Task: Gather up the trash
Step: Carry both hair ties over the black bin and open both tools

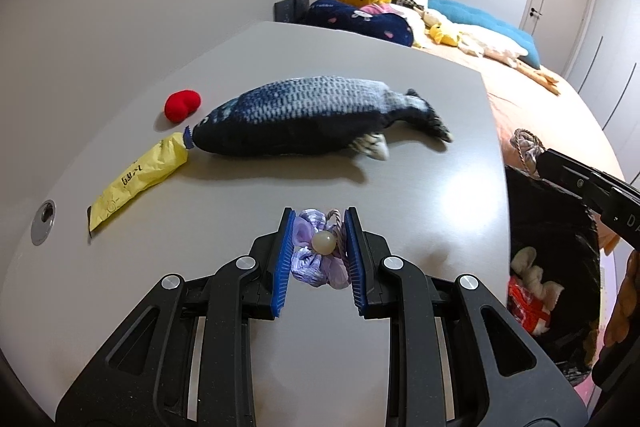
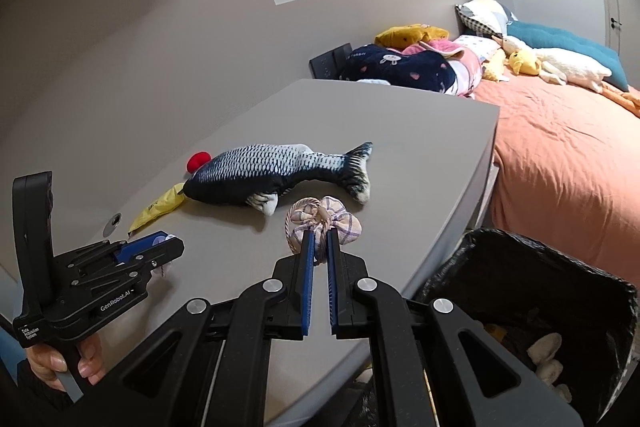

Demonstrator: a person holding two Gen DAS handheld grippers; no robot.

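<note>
My left gripper (image 1: 320, 214) is shut on a purple satin bow hair tie (image 1: 308, 263) with a pearl bead, held just above the grey desk (image 1: 420, 187). My right gripper (image 2: 320, 233) is shut on a checked bow hair tie (image 2: 344, 223) with a cord loop. In the left wrist view that gripper (image 1: 540, 159) hangs over the black-lined trash bin (image 1: 560, 211). The bin (image 2: 520, 267) stands off the desk's right edge and holds white tissue and a red-and-white wrapper (image 1: 528, 303). The left gripper (image 2: 170, 247) shows at the left of the right wrist view, held by a hand.
On the desk lie a blue plush fish (image 1: 304, 115), a red plush heart (image 1: 183, 105) and a yellow tube (image 1: 136, 179) beside a cable hole (image 1: 44, 221). A bed (image 2: 560, 167) with an orange sheet, cushions and soft toys lies beyond the desk.
</note>
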